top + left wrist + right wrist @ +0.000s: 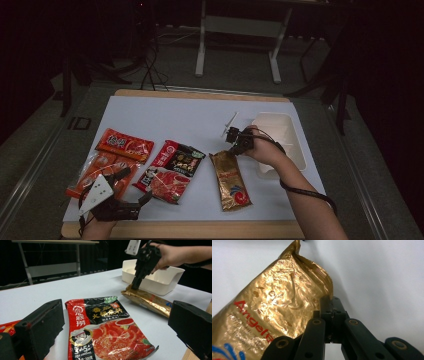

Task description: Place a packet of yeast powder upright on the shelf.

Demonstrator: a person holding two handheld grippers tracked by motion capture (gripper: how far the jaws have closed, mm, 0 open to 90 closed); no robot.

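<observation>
Left hand-held gripper [131,186]: released, jaws wide apart and empty, at the desk's [165,112] near-left edge, well apart from the gold pouch.
Red pouch [107,332]: flat on the desk just ahead of the left jaws.
Gold pouch [230,180]: lies on the desk, long axis running near to far, far end at the tray.
Right hand-held gripper [233,149]: clenched on the gold pouch's far edge; the nearer hand.
Tray [295,145]: white, just beyond and right of the right hand-held gripper, the likely drop spot.

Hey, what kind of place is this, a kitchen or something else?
Likely a lab or recording studio, not a kitchen: a white-topped table with staged food packets, dark surroundings, bare metal frame legs behind, and cables on the floor.
</observation>
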